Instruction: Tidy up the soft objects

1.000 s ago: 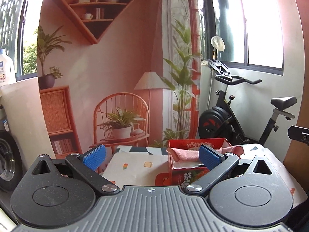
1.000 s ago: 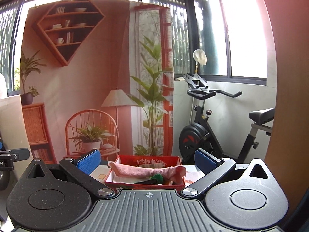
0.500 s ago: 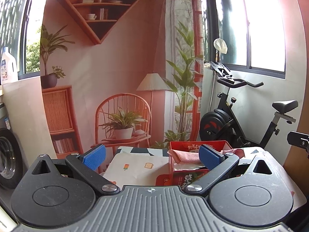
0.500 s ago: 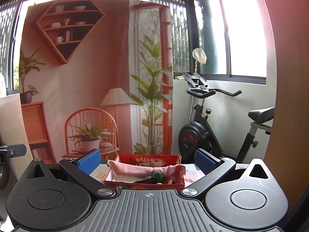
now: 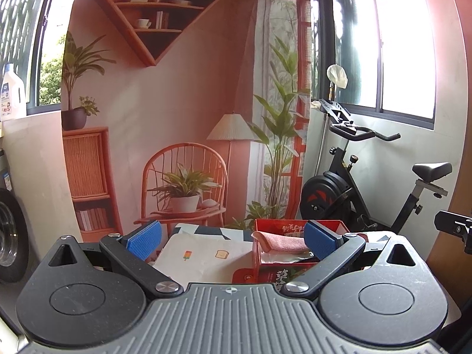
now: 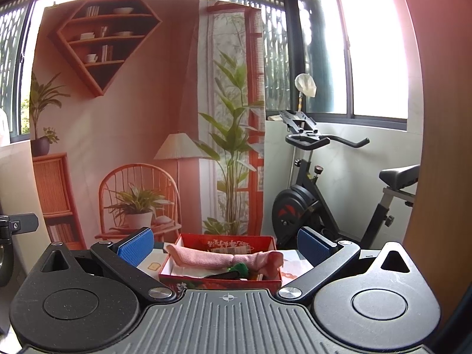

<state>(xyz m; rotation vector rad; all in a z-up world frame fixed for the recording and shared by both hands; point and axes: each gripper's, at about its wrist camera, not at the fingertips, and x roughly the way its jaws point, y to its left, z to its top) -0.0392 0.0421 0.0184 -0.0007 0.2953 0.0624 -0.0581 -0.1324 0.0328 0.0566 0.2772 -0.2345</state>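
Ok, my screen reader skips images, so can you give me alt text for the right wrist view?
The open right gripper faces a red box holding a rolled pink towel and a green item. Behind stand a printed room backdrop and an exercise bike.

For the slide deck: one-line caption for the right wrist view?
Open right gripper faces a red box with a pink cloth draped across it.

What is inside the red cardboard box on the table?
The red cardboard box holds a rolled pink towel lying across it, a green soft item and something dark under the towel. The towel and front wall hide the rest.
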